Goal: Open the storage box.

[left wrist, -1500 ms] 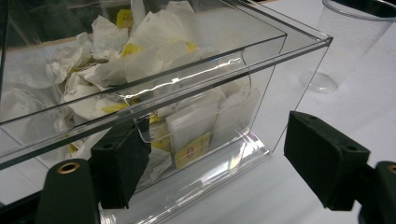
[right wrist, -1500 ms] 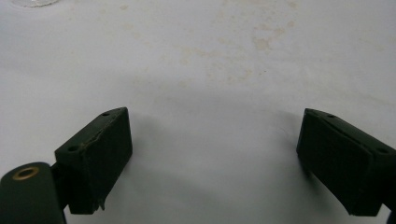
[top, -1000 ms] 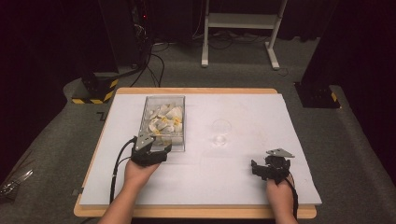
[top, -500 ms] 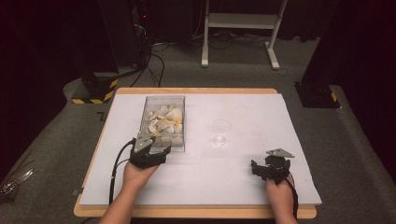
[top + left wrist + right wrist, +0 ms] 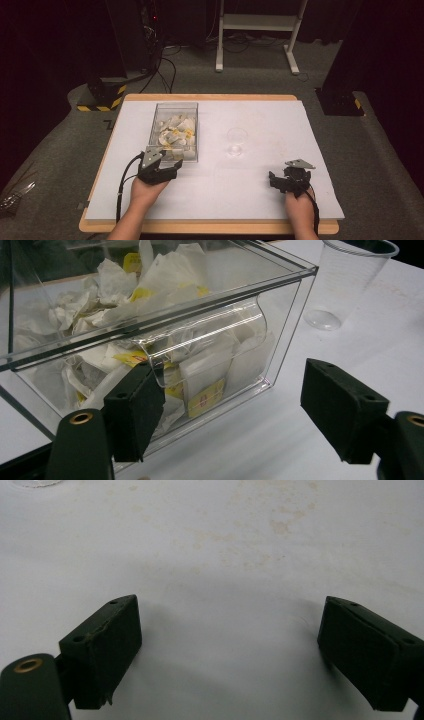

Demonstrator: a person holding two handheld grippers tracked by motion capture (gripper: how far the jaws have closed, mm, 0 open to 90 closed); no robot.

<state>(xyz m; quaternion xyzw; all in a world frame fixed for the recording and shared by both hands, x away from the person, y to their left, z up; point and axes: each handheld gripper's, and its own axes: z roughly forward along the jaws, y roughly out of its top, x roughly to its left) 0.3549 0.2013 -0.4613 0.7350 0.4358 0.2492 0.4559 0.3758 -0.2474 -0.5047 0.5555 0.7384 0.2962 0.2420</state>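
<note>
The left gripper [image 5: 167,167], jaws apart and empty, sits at the near end of the clear box [image 5: 280,305] of tea bags [image 5: 202,375] on the counter [image 5: 260,195]. Reaching step; next, likely grip the box's curved handle. The right gripper [image 5: 227,655] rests wide open beside.

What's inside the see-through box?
The box is full of white paper sachets with yellow labels, tea bags by the look of it, heaped up loosely. Whatever lies underneath the heap is covered by the top ones.
</note>
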